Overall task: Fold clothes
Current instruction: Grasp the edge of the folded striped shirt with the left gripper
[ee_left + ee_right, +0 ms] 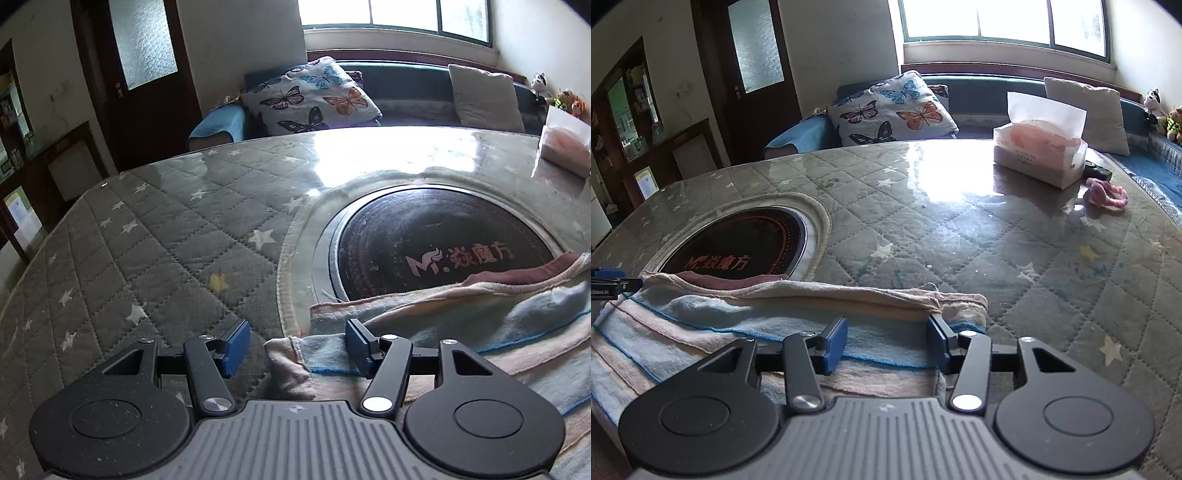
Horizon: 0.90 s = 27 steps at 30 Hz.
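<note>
The striped garment (775, 325) lies partly folded on the quilted table cover (997, 258), its far edge overlapping the round cooktop (738, 243). The left gripper (297, 347) and right gripper (886, 345) are positioned over the garment's opposite ends, jaws apart, gripping nothing. Judged step: regrasp between folds. The next move requires closing each gripper on a garment edge.

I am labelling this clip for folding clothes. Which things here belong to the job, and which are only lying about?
For the job:
- striped garment
- left gripper, open
- right gripper, open

Lying about:
- tissue pack
- pink scrunchie
- round built-in heater plate
- butterfly cushion
- quilted table cover
</note>
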Each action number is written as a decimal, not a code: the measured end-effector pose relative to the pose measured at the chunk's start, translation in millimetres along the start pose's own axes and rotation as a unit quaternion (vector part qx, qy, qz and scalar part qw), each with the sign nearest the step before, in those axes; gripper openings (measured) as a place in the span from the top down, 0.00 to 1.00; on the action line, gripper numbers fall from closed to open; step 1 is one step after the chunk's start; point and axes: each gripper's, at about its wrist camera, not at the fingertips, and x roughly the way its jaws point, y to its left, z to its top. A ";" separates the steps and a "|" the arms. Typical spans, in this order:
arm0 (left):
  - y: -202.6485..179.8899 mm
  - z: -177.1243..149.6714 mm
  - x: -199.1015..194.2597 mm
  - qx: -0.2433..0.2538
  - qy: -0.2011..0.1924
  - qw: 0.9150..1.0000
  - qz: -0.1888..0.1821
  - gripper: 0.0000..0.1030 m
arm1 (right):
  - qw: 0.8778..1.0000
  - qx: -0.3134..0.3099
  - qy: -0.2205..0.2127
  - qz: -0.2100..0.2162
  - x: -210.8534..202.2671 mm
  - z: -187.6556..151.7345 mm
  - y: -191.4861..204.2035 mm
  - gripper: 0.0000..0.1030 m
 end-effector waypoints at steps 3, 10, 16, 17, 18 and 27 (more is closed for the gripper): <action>3.4 -0.1 -9.7 -0.004 -0.011 1.000 0.001 0.36 | 1.000 -0.011 -0.001 -0.004 -1.7 1.2 4.9 0.46; 20.4 -3.2 -47.9 -0.025 -0.057 0.998 -0.001 0.06 | 0.998 -0.063 -0.023 0.019 -25.9 -1.3 39.8 0.26; 33.3 -9.7 -77.3 -0.038 -0.085 0.996 0.002 0.00 | 0.991 -0.113 -0.049 0.053 -52.9 -6.1 86.4 0.07; 35.1 -11.8 -80.5 -0.038 -0.085 0.996 0.002 0.00 | 0.989 -0.123 -0.053 0.058 -56.8 -7.0 95.1 0.05; 36.8 -13.9 -83.8 -0.039 -0.085 0.996 0.001 0.00 | 0.987 -0.134 -0.057 0.065 -60.1 -8.2 103.8 0.03; 53.7 -36.4 -105.2 -0.063 -0.081 0.995 0.004 0.00 | 0.960 -0.236 -0.069 0.133 -71.0 -28.4 191.0 0.00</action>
